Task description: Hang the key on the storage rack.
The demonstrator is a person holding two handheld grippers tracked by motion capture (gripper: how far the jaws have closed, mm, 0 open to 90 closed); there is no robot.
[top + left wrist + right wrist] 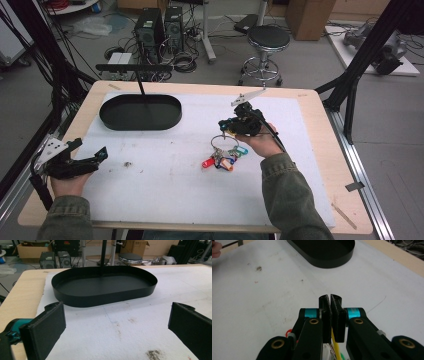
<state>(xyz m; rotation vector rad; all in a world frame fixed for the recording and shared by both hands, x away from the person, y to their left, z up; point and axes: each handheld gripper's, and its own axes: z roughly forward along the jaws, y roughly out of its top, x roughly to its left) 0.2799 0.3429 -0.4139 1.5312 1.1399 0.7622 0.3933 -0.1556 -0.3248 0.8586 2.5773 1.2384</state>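
Observation:
A bunch of keys on a metal ring (224,143) with red, blue and orange tags (222,161) hangs under my right gripper (226,132), right of the table's middle. That gripper (330,296) is shut, with a yellow tag (333,339) of the bunch pinched low between its pads. Whether the lowest tags still touch the white mat I cannot tell. My left gripper (90,148) rests at the table's left edge, jaws wide open (117,308) with nothing between them, pointing at the black oval tray (100,300).
The black oval tray (140,125) is empty and sits at the back left of the white mat (165,185); a black pole with a crossbar (134,66) rises from it. The tray's end (324,263) lies ahead of my right gripper. A stool (268,37) stands beyond the table.

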